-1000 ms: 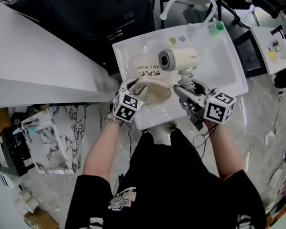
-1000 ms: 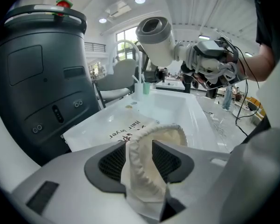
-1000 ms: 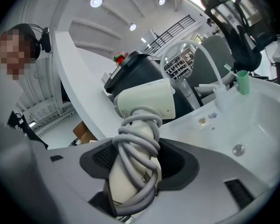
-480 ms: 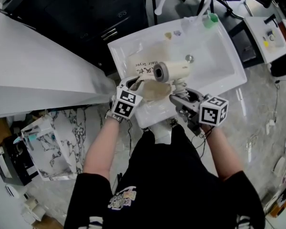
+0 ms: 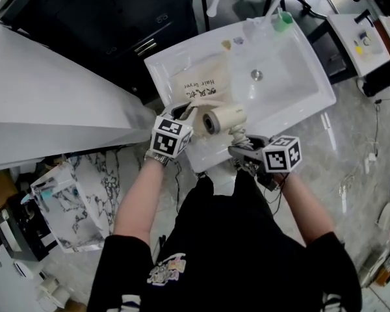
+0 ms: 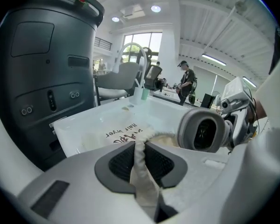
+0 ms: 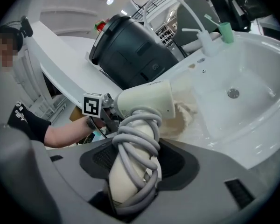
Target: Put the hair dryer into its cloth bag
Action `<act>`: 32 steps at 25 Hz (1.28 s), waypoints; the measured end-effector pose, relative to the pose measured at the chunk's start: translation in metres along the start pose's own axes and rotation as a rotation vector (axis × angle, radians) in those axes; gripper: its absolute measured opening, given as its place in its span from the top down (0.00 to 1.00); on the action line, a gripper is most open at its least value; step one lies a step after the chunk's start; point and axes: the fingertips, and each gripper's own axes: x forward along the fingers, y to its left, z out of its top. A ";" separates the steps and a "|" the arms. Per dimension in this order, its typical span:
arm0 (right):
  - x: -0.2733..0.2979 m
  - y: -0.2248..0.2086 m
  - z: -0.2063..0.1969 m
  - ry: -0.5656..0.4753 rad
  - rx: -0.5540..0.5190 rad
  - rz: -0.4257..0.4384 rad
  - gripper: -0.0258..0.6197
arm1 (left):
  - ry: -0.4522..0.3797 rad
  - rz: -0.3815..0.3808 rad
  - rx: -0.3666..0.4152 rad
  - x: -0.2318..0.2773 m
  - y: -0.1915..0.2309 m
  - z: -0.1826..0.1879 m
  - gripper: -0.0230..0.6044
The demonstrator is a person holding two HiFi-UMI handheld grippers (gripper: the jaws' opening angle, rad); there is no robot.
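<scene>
Beige cloth bag [image 5: 205, 83], hem pinched in the left gripper [image 6: 139, 154], whose jaws have just been closing on it. The right gripper [image 7: 133, 167] clamps the cream hair dryer [image 5: 222, 117] by its cord-wrapped handle, barrel aimed at the bag's mouth just beside it.

The left gripper [image 5: 181, 114] is tilted downward, its jaws just closed on a fold of the cloth bag [image 5: 201, 86] — pinched tight. Just right of it, the right gripper [image 5: 242, 149] is clamped round the hair dryer [image 5: 224, 117] handle.

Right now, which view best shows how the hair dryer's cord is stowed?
The right gripper view: the cord is wound round the hair dryer handle, clamped by the right gripper. The head view shows it tiny; the left gripper view shows only the dryer's round end.
</scene>
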 end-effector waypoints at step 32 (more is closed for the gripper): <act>0.100 -0.035 0.022 0.152 0.192 -0.149 0.57 | -0.018 -0.110 0.033 -0.019 -0.010 0.012 0.88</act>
